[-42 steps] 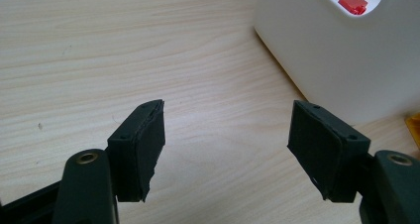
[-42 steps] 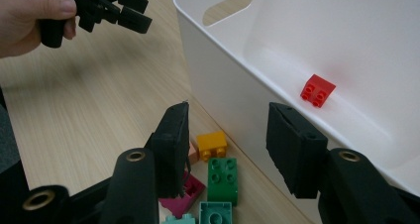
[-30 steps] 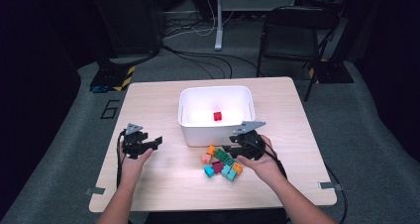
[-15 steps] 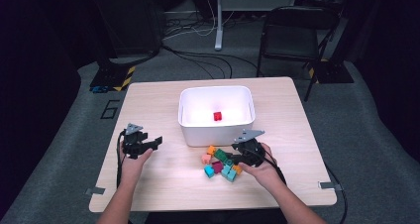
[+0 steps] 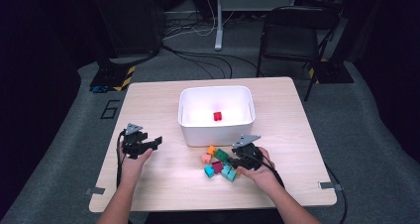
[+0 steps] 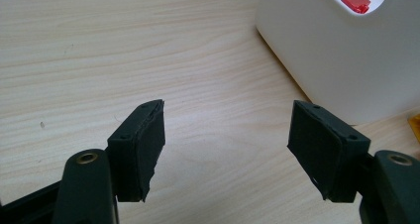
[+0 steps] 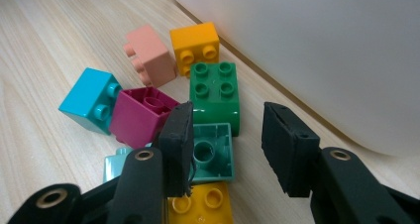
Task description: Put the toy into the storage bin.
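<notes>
High view: one red block lies in the white bin; the loose blocks sit in a pile on the table just in front of it, so most of the job looks left to do; the left gripper rests well apart from them, and the right gripper is down at the pile.

Left gripper view: jaws spread wide, empty, over bare wood beside the bin.

Right gripper view: jaws released, nothing pinched between them; a teal block lies just by one pad, a green block beyond it. Probably the next pick.
</notes>
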Demonstrator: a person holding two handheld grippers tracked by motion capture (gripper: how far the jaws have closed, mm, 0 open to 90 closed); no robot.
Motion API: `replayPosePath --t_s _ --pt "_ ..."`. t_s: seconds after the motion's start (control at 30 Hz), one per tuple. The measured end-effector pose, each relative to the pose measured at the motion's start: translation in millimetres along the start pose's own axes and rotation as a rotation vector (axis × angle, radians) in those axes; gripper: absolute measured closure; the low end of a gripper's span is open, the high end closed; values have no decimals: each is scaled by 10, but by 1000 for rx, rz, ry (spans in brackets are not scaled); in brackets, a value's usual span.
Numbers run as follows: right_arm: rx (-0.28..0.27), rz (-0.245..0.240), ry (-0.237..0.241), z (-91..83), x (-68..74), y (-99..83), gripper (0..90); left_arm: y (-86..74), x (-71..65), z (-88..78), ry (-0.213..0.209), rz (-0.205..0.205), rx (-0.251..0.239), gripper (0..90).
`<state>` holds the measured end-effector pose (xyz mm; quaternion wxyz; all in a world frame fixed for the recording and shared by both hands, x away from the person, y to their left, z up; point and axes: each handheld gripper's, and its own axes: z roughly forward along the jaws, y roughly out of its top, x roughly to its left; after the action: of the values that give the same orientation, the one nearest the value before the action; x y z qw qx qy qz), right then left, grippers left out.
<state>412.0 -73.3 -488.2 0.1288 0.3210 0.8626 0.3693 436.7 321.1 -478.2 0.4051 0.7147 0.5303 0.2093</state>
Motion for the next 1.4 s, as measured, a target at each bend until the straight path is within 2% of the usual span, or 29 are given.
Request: replayPosePath --t_s 0.3,0.7,0.77,0.93,1.03,1.17,1.4 --pt "27 17 -9 60 -49 -77 564 -2 1 -2 6 -7 -5 300" --pt "22 49 -48 31 -136 -122 562 -1 3 -1 5 -7 -2 300" --pt "15 61 -43 14 -123 -119 557 0 4 -1 4 -7 -2 300" --pt "1 47 -11 0 -69 -95 544 -1 1 0 5 -4 0 300" --pt "3 29 -5 26 -44 -91 533 -1 3 -1 5 -5 1 300" --pt "12 29 -2 42 -32 -92 530 -1 4 -1 5 -7 0 300" --pt "-2 36 8 22 -2 -80 524 -1 5 -1 6 -8 -1 300"
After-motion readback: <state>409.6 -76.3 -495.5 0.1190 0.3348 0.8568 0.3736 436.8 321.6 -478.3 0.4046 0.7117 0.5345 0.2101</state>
